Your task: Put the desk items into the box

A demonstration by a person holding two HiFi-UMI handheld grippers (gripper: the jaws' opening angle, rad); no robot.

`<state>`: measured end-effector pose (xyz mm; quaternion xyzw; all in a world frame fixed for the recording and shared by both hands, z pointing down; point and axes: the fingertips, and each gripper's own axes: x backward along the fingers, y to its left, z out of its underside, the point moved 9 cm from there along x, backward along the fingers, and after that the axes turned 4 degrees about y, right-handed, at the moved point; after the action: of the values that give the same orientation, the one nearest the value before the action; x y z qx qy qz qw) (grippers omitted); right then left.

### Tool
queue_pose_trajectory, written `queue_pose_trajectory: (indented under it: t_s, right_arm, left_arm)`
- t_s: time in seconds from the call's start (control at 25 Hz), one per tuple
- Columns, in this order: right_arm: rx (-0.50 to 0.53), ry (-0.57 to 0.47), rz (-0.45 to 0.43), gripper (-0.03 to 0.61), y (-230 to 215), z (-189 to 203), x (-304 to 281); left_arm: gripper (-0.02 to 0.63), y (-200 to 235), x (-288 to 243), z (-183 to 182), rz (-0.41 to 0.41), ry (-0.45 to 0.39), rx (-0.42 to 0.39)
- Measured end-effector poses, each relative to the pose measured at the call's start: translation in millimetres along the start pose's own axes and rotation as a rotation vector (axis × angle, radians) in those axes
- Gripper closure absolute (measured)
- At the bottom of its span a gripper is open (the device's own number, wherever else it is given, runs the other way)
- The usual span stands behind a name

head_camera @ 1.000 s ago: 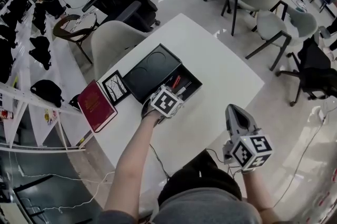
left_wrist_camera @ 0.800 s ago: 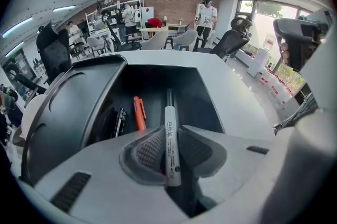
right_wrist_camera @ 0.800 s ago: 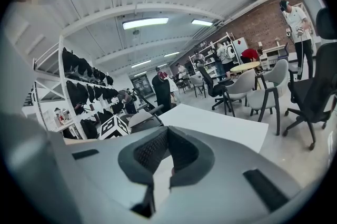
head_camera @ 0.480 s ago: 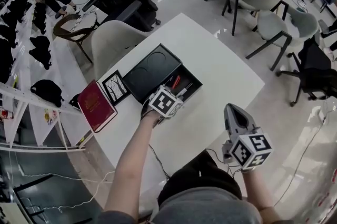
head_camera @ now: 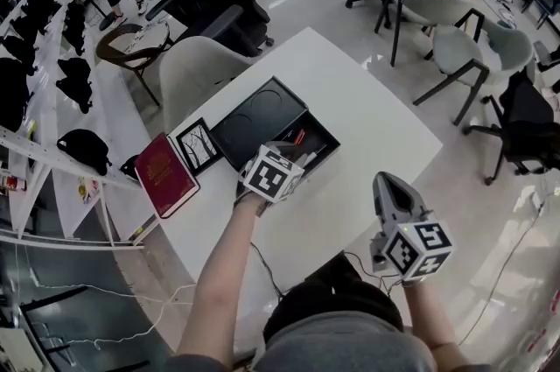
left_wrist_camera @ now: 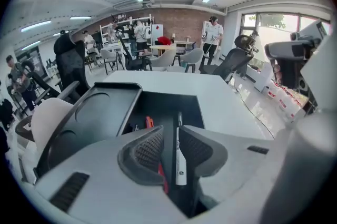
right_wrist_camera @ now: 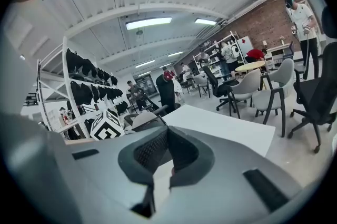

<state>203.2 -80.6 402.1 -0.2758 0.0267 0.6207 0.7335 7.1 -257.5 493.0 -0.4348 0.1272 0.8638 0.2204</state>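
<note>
Pens [left_wrist_camera: 180,165] lay in the black box [left_wrist_camera: 192,107] on the white desk [head_camera: 367,125], under the left tool [left_wrist_camera: 169,130], its jaws just opened narrowly, gripping nothing; the right tool [right_wrist_camera: 167,130] was closed, empty.

Your left tongs [head_camera: 282,160] hang over the near edge of the open black box [head_camera: 315,127] on the white table [head_camera: 367,108]. Their jaws have just been opening, but from here you cannot see between them. A red book [head_camera: 164,175] and a framed picture [head_camera: 199,145] lie to the left of the box. Your right tongs [head_camera: 389,185] hover at the near edge of the table.
</note>
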Motion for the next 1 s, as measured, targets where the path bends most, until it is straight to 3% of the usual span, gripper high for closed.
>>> queue_pose_trajectory:
  t_s: [0.48, 1.0]
  right_arm:
    - [0.021, -0.007, -0.053, 0.574, 7, -7, -8]
    - [0.057, -0.014, -0.105, 0.574, 20, -10, -17]
  left_arm:
    - [0.525, -7, 68, 0, -0.150, -0.316, 0.141]
    - [0.545, -23, 114, 29, -0.298, -0.473, 0.246]
